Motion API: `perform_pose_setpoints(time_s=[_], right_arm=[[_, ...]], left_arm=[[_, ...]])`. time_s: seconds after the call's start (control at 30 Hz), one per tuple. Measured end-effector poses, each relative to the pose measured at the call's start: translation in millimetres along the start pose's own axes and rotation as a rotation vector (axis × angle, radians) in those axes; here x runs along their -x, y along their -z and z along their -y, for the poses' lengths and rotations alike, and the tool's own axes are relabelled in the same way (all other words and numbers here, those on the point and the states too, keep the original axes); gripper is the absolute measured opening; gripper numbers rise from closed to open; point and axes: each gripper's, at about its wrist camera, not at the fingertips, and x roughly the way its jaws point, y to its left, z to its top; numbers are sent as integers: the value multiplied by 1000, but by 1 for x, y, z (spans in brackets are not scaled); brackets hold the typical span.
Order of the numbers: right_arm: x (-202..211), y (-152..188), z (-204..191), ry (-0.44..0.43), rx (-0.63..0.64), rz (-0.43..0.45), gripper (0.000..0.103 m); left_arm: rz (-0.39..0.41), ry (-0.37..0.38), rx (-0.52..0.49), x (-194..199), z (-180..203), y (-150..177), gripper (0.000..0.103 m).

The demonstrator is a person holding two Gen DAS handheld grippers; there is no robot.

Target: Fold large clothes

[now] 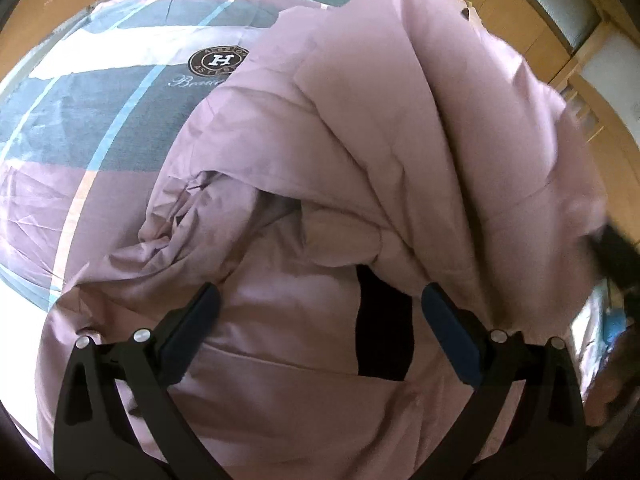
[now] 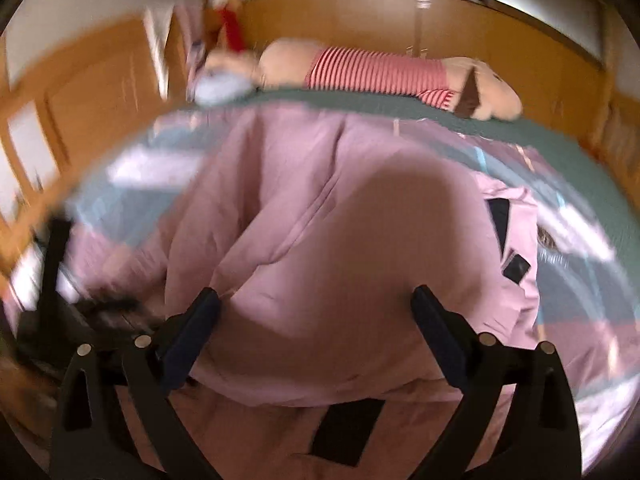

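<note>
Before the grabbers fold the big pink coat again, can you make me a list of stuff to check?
1. Left gripper open: ok.
2. Right gripper open: ok.
3. Pink coat on the bed: ok.
4. Coat flat: not ok, it is bunched up.
5. Stuffed toy clear of the coat: ok.
6. Right view sharp: not ok, blurred.

The right wrist view is smeared — the plush toy (image 2: 400,76) reads only roughly. A dark blur (image 1: 616,256) at the left view's right edge — unidentifiable.
</note>
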Motion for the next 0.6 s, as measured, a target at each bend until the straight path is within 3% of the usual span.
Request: perform_pose_setpoints(time_s=[0.03,0.1,0.13,0.23,0.3,0.6], right_arm=[[-14,5,-2,-18,17,-60,59],[-29,16,-6,-24,23,-154,40],[-35,26,-6,-39,8,-184,35],[-37,41,3,-90,-73,-214,33],[-33,46,3,-88,-59,-217,33],[-27,61,-14,-39,10,-191,33]], left_arm=[[3,20,25,2,-4,-1,101],[17,40,67,6,-12,-6,101],[27,46,88,9,-15,-6,101],[54,63,118,13,-19,-8,101],[60,65,98,12,-14,-8,101],[120,27,-136,16,40,7,101]])
